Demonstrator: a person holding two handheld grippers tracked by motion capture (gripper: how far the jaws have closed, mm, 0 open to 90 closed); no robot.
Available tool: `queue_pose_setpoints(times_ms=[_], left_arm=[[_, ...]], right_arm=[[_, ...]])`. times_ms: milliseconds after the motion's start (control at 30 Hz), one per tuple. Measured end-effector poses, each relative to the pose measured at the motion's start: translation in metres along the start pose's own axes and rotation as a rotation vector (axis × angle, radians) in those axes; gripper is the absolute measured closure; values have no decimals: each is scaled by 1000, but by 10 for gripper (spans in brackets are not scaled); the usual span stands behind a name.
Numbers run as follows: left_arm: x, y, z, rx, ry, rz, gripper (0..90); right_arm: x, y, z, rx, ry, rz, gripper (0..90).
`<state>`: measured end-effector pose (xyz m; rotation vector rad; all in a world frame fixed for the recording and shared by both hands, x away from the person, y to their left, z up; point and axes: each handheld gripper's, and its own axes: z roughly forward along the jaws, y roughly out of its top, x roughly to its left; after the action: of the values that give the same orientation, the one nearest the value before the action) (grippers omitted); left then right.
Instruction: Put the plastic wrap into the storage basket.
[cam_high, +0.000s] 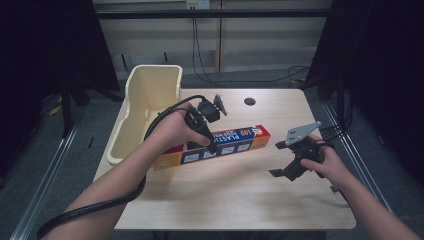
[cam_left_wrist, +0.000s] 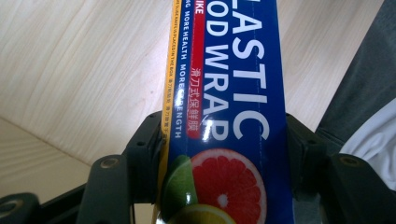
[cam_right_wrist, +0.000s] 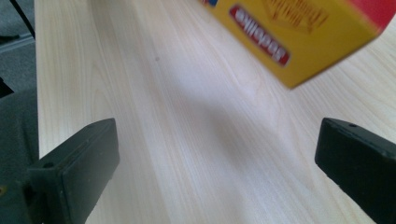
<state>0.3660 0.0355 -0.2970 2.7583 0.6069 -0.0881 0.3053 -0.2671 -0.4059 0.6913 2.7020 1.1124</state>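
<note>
Your left gripper (cam_high: 210, 142) holds the long plastic wrap box (cam_high: 220, 145) near its middle, beside the bin (cam_high: 150, 87). It looks light, stiff, a bit slippery. Your right gripper (cam_high: 280, 160) is wide open.

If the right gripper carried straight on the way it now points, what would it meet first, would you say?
Most likely the bare table. The right gripper has its jaws open, with wood grain running ahead between them. The yellow end of the plastic wrap box sits up and to one side of that line, though depth is hard to judge.
</note>
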Motion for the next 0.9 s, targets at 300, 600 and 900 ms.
queue_pose_setpoints(times_ms=[300, 600, 900], left_arm=[[12, -6, -17, -25, 24, -41, 417], [17, -10, -33, -30, 34, -88, 417], [24, -20, -47, -29, 67, -118, 417]], right_arm=[[3, -3, 5, -1, -9, 7, 1], [7, -3, 9, 4, -11, 10, 1], [12, -4, 14, 10, -16, 12, 1]])
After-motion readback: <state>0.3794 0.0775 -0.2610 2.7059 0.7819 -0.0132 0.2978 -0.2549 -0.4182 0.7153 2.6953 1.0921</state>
